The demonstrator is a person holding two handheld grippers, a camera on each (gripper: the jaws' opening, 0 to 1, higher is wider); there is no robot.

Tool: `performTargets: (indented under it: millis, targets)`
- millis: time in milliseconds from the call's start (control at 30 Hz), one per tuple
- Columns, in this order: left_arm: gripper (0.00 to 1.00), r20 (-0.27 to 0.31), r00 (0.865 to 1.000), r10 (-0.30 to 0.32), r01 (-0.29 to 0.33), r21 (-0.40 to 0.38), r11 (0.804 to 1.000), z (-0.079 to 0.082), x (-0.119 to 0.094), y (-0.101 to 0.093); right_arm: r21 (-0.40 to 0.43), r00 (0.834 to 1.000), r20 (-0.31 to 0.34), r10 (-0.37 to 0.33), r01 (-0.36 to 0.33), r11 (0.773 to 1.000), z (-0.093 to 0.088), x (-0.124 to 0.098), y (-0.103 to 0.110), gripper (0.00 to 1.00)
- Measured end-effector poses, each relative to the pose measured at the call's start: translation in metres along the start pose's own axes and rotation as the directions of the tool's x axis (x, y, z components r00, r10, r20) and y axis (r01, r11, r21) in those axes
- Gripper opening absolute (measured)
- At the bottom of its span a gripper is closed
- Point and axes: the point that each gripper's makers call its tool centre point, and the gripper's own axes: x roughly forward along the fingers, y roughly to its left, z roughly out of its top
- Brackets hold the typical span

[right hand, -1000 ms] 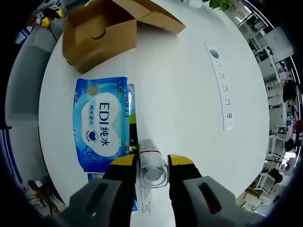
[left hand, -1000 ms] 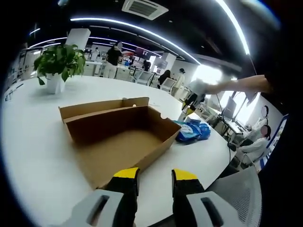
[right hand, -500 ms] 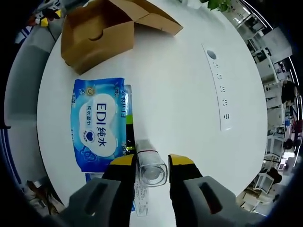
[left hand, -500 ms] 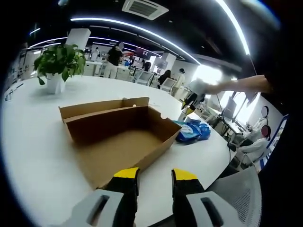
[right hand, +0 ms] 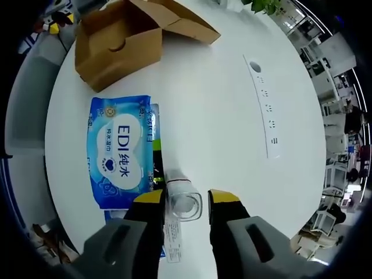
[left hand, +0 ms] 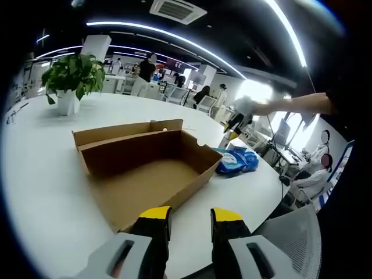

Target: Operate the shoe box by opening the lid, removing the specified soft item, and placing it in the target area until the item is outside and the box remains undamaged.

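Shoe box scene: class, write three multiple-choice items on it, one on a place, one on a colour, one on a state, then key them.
1. Where is the wipes pack?
A in the box
B on the table beside the box
C on the floor

2. What colour is the pack?
A blue
B red
C green

3. The shoe box is:
A taped shut
B crushed
C open and empty

Answers:
1 B, it lies on the white table outside the box.
2 A, its wrapper is blue and white.
3 C, the left gripper view shows a bare floor inside.
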Motion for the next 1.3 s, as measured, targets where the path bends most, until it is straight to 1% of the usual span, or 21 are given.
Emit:
performTargets:
  millis: [167,333,467,633,767,833,867,933,1000,1067,1200,1233,1300]
  targets:
    - [0.27,-0.001,1.0,0.0,0.0,0.001,1.0,0.0,0.0,0.0,0.01,1.0,0.0,-0.014,0.014,1.0,-0.007,-0.006,-0.001,0.26]
    - [0.27,0.001,1.0,0.0,0.0,0.002,1.0,0.0,0.0,0.0,0.031,0.999,0.01,-0.043,0.042,0.999,-0.01,-0.018,-0.005,0.26]
    - [0.27,0.003,1.0,-0.002,0.002,0.008,1.0,0.0,0.0,-0.001,0.057,0.998,0.018,-0.065,0.064,0.996,-0.016,-0.028,-0.004,0.26]
    - [0.27,0.01,1.0,-0.006,0.006,0.009,1.0,0.001,-0.001,-0.002,0.129,0.995,0.05,-0.09,0.083,0.988,-0.027,-0.041,0.002,0.25]
    - [0.27,0.008,1.0,-0.013,0.013,0.019,1.0,0.001,0.0,-0.004,0.198,0.99,0.079,-0.115,0.098,0.975,-0.037,-0.05,0.006,0.25]
    - [0.27,0.009,1.0,-0.015,0.015,0.022,1.0,0.001,0.0,-0.004,0.243,0.986,0.107,-0.13,0.101,0.965,-0.04,-0.055,0.009,0.25]
    - [0.27,0.01,1.0,-0.015,0.015,0.023,1.0,0.001,-0.001,-0.004,0.273,0.983,0.125,-0.134,0.096,0.957,-0.04,-0.059,0.013,0.25]
    - [0.27,0.013,1.0,-0.015,0.015,0.025,1.0,0.001,-0.001,-0.005,0.309,0.978,0.147,-0.148,0.096,0.946,-0.041,-0.062,0.016,0.25]
    - [0.27,0.015,1.0,-0.014,0.014,0.027,1.0,0.001,-0.001,-0.005,0.367,0.972,0.179,-0.155,0.08,0.927,-0.042,-0.065,0.022,0.25]
    - [0.27,0.017,1.0,-0.014,0.014,0.029,0.999,0.002,-0.002,-0.005,0.435,0.96,0.228,-0.163,0.049,0.899,-0.039,-0.067,0.029,0.25]
    - [0.27,0.018,1.0,-0.014,0.013,0.031,0.999,0.002,-0.002,-0.005,0.513,0.942,0.282,-0.182,0.012,0.858,-0.037,-0.07,0.042,0.24]
    - [0.27,0.018,1.0,-0.014,0.013,0.031,0.999,0.002,-0.002,-0.005,0.528,0.936,0.298,-0.189,0.003,0.849,-0.036,-0.071,0.044,0.24]
    - [0.27,0.018,1.0,-0.014,0.013,0.031,0.999,0.002,-0.002,-0.006,0.569,0.917,0.343,-0.206,-0.028,0.822,-0.029,-0.074,0.052,0.24]
